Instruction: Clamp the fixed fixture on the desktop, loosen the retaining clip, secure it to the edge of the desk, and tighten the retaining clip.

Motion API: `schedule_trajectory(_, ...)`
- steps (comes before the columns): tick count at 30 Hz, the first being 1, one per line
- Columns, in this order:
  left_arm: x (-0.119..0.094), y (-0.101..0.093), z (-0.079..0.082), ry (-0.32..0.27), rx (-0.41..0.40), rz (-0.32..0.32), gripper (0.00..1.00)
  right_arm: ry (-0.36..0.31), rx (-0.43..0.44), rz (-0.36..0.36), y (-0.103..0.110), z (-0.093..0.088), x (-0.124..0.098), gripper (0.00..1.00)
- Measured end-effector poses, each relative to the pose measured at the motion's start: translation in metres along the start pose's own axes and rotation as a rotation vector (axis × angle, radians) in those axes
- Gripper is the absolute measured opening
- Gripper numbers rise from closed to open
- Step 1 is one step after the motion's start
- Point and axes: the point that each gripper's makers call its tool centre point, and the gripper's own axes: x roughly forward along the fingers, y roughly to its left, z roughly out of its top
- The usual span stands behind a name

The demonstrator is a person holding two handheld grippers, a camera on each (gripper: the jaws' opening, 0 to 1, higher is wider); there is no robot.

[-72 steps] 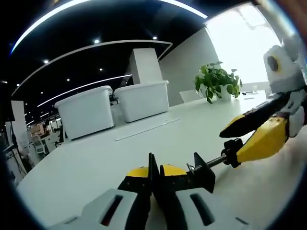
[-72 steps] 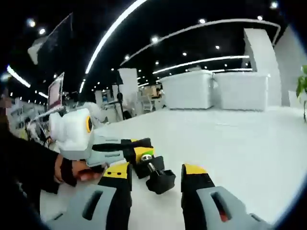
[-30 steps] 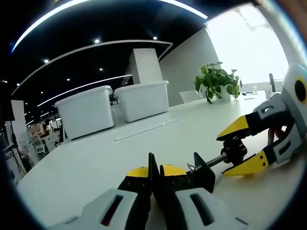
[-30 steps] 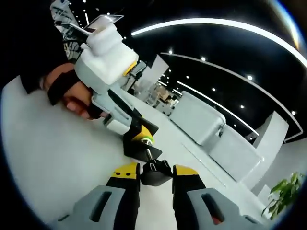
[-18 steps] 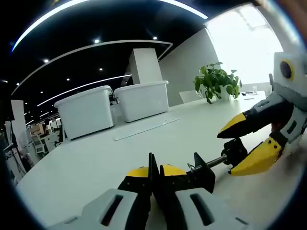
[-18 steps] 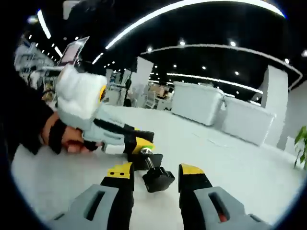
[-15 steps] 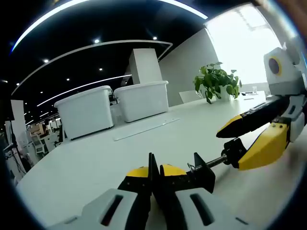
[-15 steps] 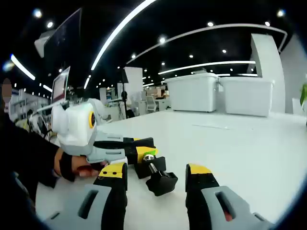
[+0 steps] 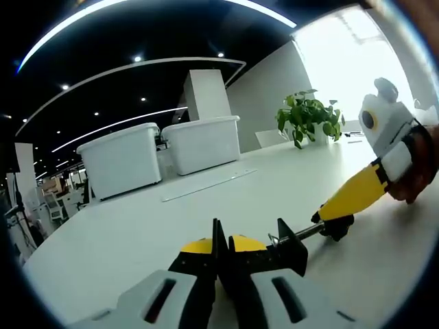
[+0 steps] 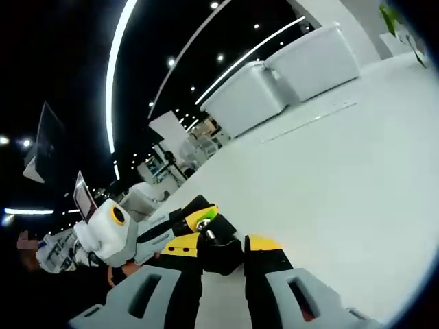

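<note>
Though spread wide around the retaining-clip knob (image 10: 221, 252) half a second ago, now pinches it narrowly with the right gripper (image 10: 223, 245), rolled sideways: probably the loosening turn. Holds the fixture (image 9: 288, 250) down on the desk (image 9: 171, 219), clamped in the tightly closed left gripper (image 9: 218, 250). Cannot tell how far unscrewed; hides the clamp mouth behind jaws.

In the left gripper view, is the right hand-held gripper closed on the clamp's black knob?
Yes, the right hand-held gripper has its yellow jaws pinched on the black knob at the end of the screw.
</note>
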Motion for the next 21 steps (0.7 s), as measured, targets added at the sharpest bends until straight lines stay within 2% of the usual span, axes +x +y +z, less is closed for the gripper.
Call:
schedule_trajectory(2, 0.0, 0.0, 0.001, -0.003, 0.0, -0.002, 0.07, 0.0, -0.004, -0.001, 0.001, -0.001, -0.001, 0.19)
schedule_trajectory(3, 0.0, 0.0, 0.0, -0.003, 0.001, -0.002, 0.07, -0.019, -0.089, -0.002, 0.003, 0.002, -0.001, 0.19)
schedule_trajectory(5, 0.0, 0.0, 0.0, -0.001, 0.003, -0.002, 0.07, -0.03, -0.275, -0.025, 0.008, 0.005, -0.002, 0.18)
schedule_trajectory(8, 0.0, 0.0, 0.0, 0.0, 0.0, -0.003, 0.07, -0.03, -0.656, -0.049, 0.019, 0.003, -0.004, 0.17)
schedule_trajectory(12, -0.001, 0.0, 0.001, -0.004, 0.0, -0.004, 0.07, -0.056, -0.977, -0.084, 0.028, 0.001, -0.005, 0.17)
schedule_trajectory(17, -0.001, 0.0, 0.0, 0.001, 0.0, -0.001, 0.07, -0.087, -1.466, -0.14, 0.039, -0.006, -0.006, 0.17)
schedule_trajectory(21, -0.001, -0.001, 0.001, -0.001, 0.0, -0.001, 0.07, -0.087, -1.578, -0.16, 0.034, -0.006, -0.004, 0.17)
